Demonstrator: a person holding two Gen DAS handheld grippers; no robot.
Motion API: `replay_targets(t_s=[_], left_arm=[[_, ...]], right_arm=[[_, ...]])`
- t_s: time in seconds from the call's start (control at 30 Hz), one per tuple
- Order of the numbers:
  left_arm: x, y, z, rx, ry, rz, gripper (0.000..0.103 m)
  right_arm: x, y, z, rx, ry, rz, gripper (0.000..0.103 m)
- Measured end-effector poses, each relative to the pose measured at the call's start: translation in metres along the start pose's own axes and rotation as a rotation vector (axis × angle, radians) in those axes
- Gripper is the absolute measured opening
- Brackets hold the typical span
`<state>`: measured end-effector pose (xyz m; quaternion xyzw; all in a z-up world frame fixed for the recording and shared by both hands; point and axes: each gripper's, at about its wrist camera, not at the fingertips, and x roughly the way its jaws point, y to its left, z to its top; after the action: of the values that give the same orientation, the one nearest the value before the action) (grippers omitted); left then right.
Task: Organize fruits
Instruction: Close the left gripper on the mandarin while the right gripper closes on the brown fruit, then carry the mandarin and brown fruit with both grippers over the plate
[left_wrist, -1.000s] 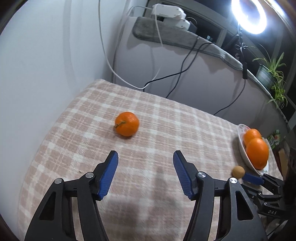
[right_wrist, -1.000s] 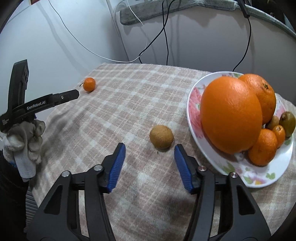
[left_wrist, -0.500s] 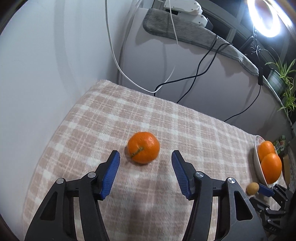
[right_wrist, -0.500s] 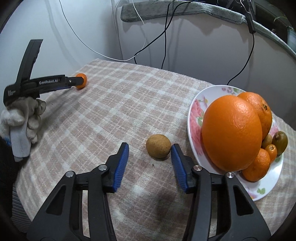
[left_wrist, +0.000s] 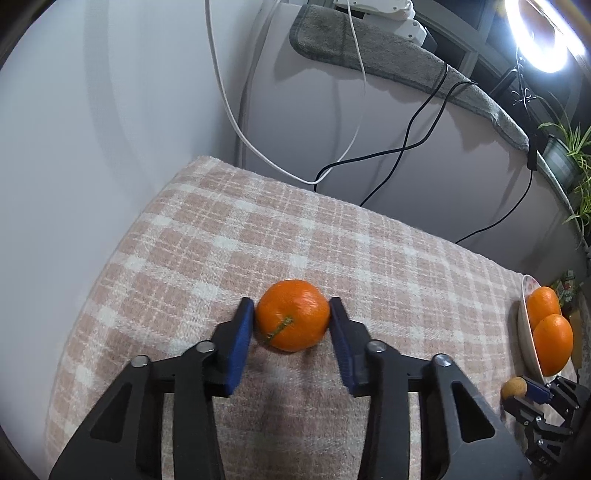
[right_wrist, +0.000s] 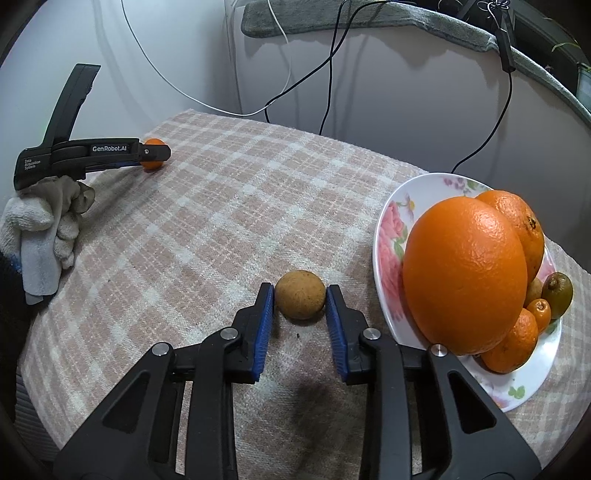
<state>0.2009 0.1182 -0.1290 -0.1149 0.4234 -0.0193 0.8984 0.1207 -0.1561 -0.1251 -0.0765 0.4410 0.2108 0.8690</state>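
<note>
Both grippers were at the grasping step. Low in the left wrist frame's centre, the left gripper (left_wrist: 291, 323) had its jaws closing on the mandarin (left_wrist: 293, 319), pads touching its sides on the checked desk (left_wrist: 221, 258). Low centre of the right wrist frame, the right gripper (right_wrist: 300, 306) was closing likewise on the brown fruit (right_wrist: 300, 299). Next, I judge, each must lift and carry to the plate (right_wrist: 388, 236) at the frame's right.

Tangerine (left_wrist: 292, 314) far left on tablecloth (right_wrist: 229, 221); kiwi (right_wrist: 300, 294) just left of plate (right_wrist: 391, 236)
</note>
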Motion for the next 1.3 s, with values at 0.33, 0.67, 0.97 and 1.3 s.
replay_targets(t_s=[0.33,0.67,0.97,1.3], left_arm=[[-0.006,-0.002,-0.002,0.009,-0.024,0.014,0.036],[-0.027,-0.013,-0.015,0.021,-0.043,-0.013,0.036],[-0.058,-0.038,-0.028,0.052,-0.082,-0.058,0.035],[-0.083,-0.070,-0.047,0.118,-0.085,-0.125,0.035]], right_arm=[[-0.007,-0.001,-0.001,0.006,-0.024,0.038,0.029],[-0.018,-0.003,-0.003,0.010,-0.056,0.068,0.029],[-0.035,-0.002,-0.007,0.006,-0.088,0.078,0.029],[-0.056,-0.008,-0.014,0.017,-0.117,0.079,0.029]])
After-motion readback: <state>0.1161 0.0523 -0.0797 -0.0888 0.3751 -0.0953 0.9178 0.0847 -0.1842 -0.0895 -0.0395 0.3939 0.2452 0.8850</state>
